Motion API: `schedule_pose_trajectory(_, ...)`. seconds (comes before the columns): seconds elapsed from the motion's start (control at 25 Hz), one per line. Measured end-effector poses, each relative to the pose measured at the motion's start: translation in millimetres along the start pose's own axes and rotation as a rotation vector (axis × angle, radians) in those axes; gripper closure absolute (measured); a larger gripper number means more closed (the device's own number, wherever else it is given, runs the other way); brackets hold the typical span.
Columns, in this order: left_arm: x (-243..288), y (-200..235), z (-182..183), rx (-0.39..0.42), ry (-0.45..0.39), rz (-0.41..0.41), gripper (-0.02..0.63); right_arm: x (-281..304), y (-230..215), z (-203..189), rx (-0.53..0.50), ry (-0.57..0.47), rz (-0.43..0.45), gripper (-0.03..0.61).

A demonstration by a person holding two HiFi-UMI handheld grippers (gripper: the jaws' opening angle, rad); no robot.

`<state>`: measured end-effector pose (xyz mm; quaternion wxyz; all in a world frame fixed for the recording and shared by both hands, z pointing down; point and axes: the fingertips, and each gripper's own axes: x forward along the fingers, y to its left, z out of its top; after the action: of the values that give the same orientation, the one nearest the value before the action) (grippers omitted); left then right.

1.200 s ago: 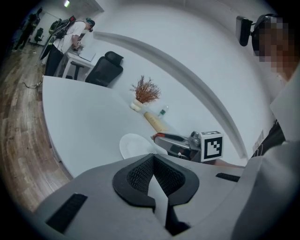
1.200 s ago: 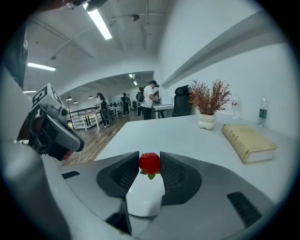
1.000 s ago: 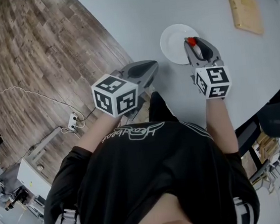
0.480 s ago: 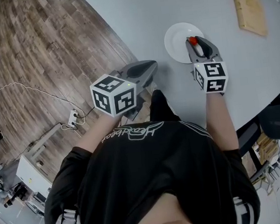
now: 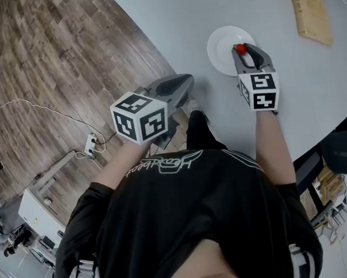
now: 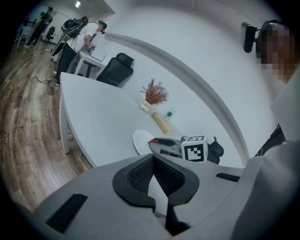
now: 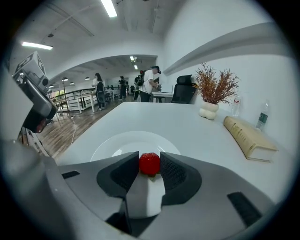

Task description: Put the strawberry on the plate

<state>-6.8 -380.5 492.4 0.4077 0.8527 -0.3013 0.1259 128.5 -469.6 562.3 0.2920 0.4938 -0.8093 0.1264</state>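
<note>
Right gripper (image 5: 242, 51) clamps strawberry (image 7: 149, 163) over white plate (image 5: 221, 45). Left gripper (image 5: 187, 83) closed, empty, beside table (image 5: 167, 19) edge.

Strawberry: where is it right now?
The strawberry is pinched in the right claw over the white plate's near edge, at upper right in the head view.

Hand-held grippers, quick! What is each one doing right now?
Left hand-held gripper: closed, holding nothing.
Right hand-held gripper: closed on the strawberry, over the plate.
</note>
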Motion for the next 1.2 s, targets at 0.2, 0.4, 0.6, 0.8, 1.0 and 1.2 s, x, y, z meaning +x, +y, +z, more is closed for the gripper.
schedule_pose_trajectory(0.2, -4.2, 0.8, -0.2, -0.002, -0.01, 0.009, 0.606, 0.9, 1.7, 0.1, -0.047, 0.015, -0.013, 0.446)
schedule_pose_trajectory(0.4, -8.6, 1.6, -1.4, -0.005, -0.008, 0.024, 0.606, 1.0, 6.6, -0.2, -0.064, 0.031, 0.001, 0.446)
schedule_pose_trajectory(0.6, -15.2, -0.1, -1.7, -0.002, -0.009, 0.037, 0.606, -0.9, 5.8, 1.4, -0.069, 0.025, -0.007, 0.439)
schedule_pose_trajectory(0.8, -25.2, -5.5, -4.2, 0.008, -0.009, 0.04, 0.606, -11.7, 0.6, 8.8, -0.059, 0.0, -0.032, 0.434)
schedule_pose_trajectory(1.0, -38.3, -20.8, -6.3, 0.033, -0.023, 0.027, 0.606, -39.0, -2.5, 17.6, -0.041, -0.033, -0.069, 0.427)
schedule_pose_trajectory(1.2, -56.0, -44.5, -11.8, 0.068, -0.038, 0.012, 0.606, -86.0, 4.8, 25.3, -0.021, -0.084, -0.103, 0.428)
